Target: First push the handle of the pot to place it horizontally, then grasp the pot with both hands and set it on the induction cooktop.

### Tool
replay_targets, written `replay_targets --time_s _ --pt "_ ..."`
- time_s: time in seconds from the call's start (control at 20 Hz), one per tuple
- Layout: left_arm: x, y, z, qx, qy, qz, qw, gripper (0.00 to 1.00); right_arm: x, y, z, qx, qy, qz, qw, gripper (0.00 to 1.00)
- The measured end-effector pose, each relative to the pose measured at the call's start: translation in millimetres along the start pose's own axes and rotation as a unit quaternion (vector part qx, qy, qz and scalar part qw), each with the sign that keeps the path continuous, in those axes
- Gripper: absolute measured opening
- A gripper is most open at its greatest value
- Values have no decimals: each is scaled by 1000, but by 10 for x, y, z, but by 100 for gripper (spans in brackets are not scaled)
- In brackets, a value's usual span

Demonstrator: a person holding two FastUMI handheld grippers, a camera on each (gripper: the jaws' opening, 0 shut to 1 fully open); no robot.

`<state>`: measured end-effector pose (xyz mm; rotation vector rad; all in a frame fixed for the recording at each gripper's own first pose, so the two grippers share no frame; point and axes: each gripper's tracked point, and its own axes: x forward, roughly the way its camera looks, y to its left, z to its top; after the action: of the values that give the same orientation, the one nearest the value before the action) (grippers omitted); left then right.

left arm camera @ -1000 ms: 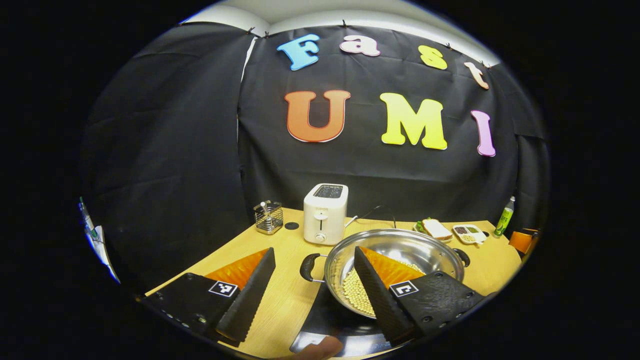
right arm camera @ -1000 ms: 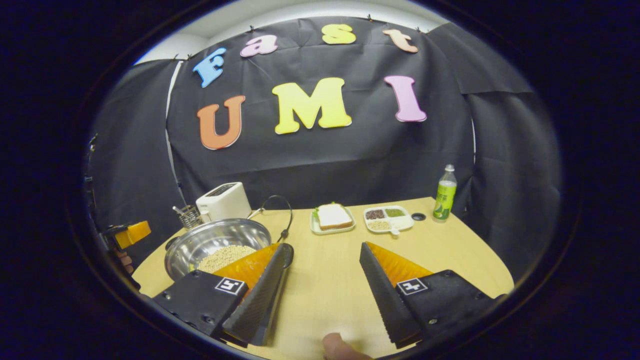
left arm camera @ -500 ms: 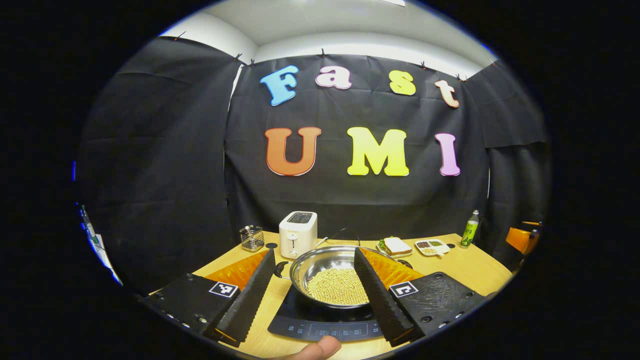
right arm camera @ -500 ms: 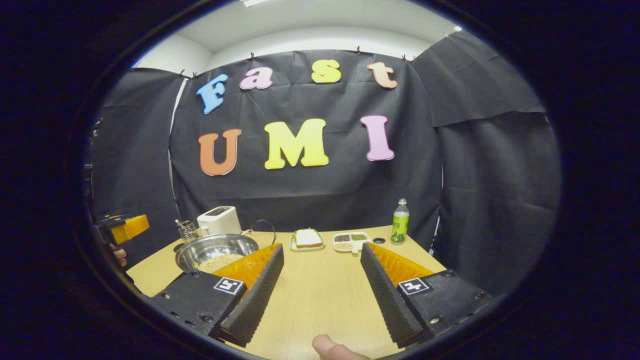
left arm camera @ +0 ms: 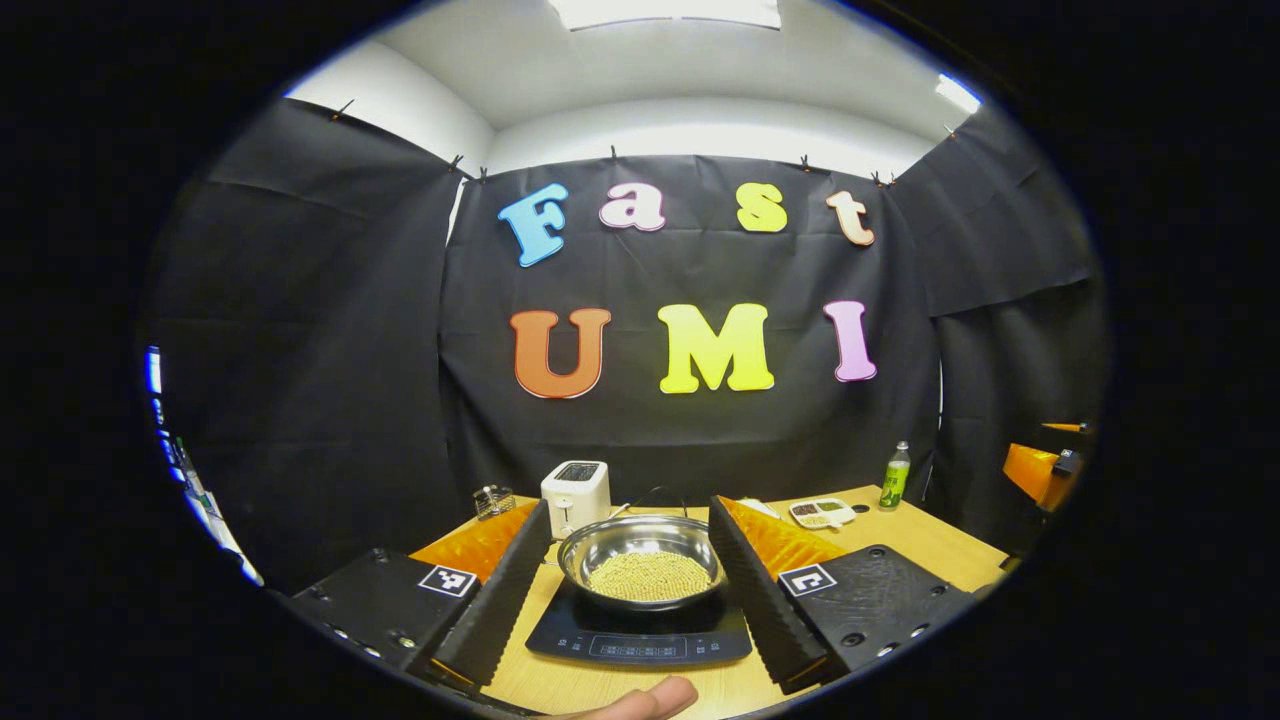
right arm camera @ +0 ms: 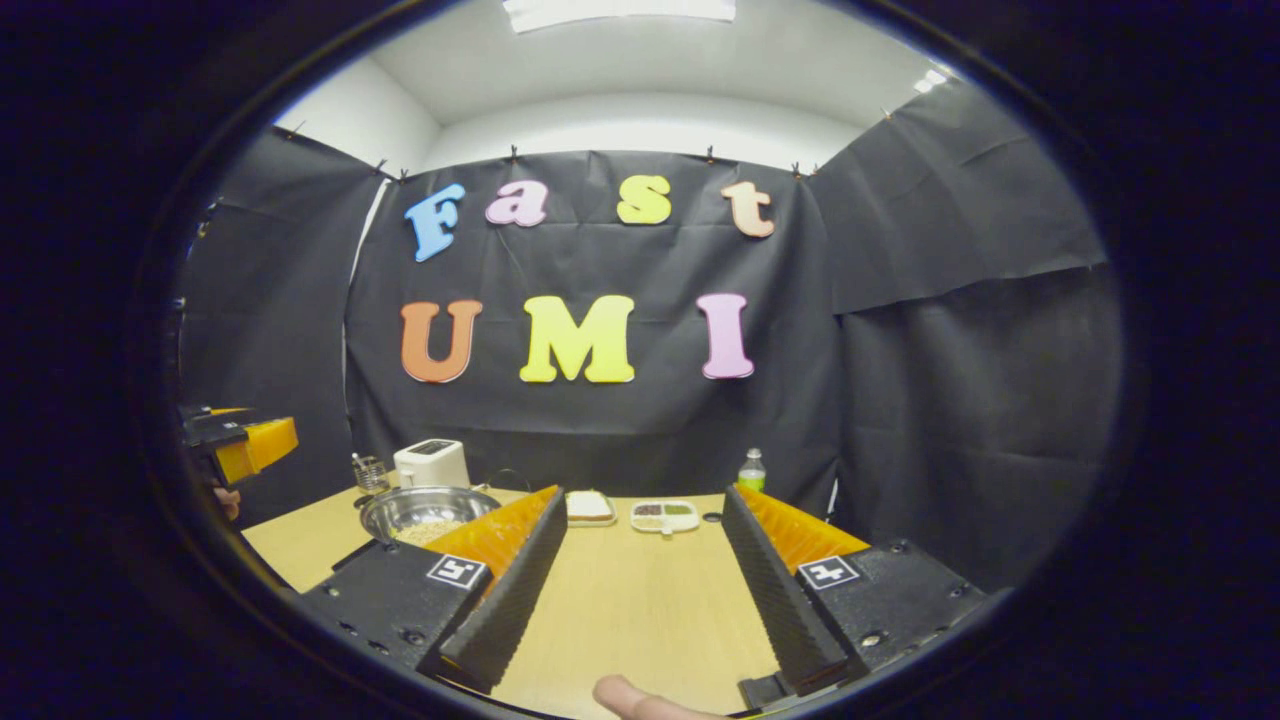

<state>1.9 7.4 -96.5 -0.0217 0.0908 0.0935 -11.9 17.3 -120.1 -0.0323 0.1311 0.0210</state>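
Observation:
A shiny steel pot (left arm camera: pixel 642 560) holding small pale beans rests on the black induction cooktop (left arm camera: pixel 640 632), in the middle of the left gripper view. My left gripper (left arm camera: pixel 626 585) is open, well back from the pot, which appears between its fingers. In the right gripper view the pot (right arm camera: pixel 425 510) lies at the left, partly behind the left finger (right arm camera: pixel 505 590). My right gripper (right arm camera: pixel 640 580) is open over bare wood with nothing between its fingers. The left gripper (right arm camera: pixel 240 445) and a hand appear at that view's left edge. The pot's handles are hard to make out.
A white toaster (left arm camera: pixel 576 495) and a wire holder (left arm camera: pixel 495 500) stand behind the pot. A sandwich plate (right arm camera: pixel 590 507), a divided snack tray (right arm camera: pixel 665 515) and a green bottle (right arm camera: pixel 752 470) sit along the wooden table's (right arm camera: pixel 620 610) far side. A thumb tip (left arm camera: pixel 640 700) shows at the bottom.
Both grippers have drawn back and risen away from the pot, staying open. The pot now sits alone on the cooktop and looks smaller and farther off.

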Motion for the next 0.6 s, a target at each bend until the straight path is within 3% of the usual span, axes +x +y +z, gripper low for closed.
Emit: replay_targets --time_s 0.25,0.45,0.6 --pt "-245 27 159 -12 -14 18 1000 94 -219 -123 164 3 -13 -13 1000 97" --pt "-456 -9 330 -20 -42 1 999 94 -387 -121 325 -4 -36 -6 999 97" --pt "-529 36 446 -22 -55 9 998 94 -529 -144 477 9 -64 -5 998 97"
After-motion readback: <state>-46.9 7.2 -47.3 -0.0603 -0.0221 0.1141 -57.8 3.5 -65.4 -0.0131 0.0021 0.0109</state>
